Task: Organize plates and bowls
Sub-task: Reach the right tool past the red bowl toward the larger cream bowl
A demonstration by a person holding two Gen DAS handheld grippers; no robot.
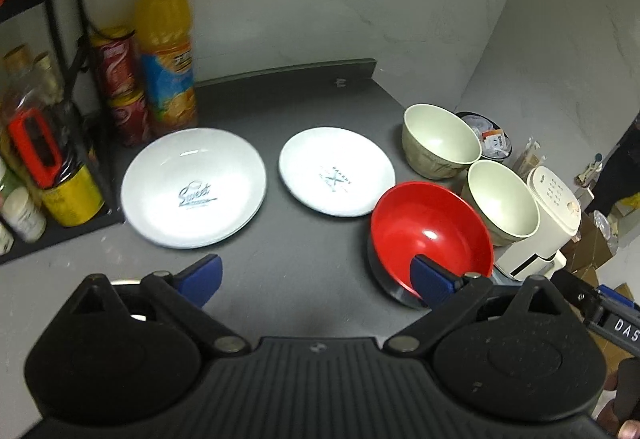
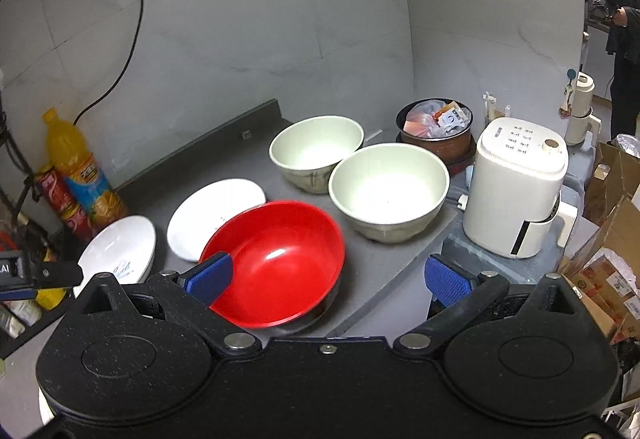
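Observation:
On the grey counter lie a large white plate point(image 1: 194, 187) marked "Sweet", a smaller white plate point(image 1: 337, 171), a red bowl point(image 1: 430, 229) with a dark outside, and two pale green bowls point(image 1: 440, 139) point(image 1: 502, 201) side by side. My left gripper point(image 1: 316, 281) is open and empty, above the counter in front of the plates; its right fingertip overlaps the red bowl's near rim. My right gripper point(image 2: 328, 277) is open and empty, above the red bowl point(image 2: 276, 261). That view also shows both green bowls point(image 2: 316, 151) point(image 2: 390, 189) and both plates point(image 2: 216, 219) point(image 2: 118, 253).
An orange juice bottle point(image 1: 166, 47) and red cans point(image 1: 120, 79) stand at the back left beside a black rack of jars point(image 1: 40, 159). A white appliance point(image 2: 518, 191) and a bin with wrappers point(image 2: 436, 127) stand past the counter's right edge. Cardboard boxes point(image 2: 608, 247) are at the right.

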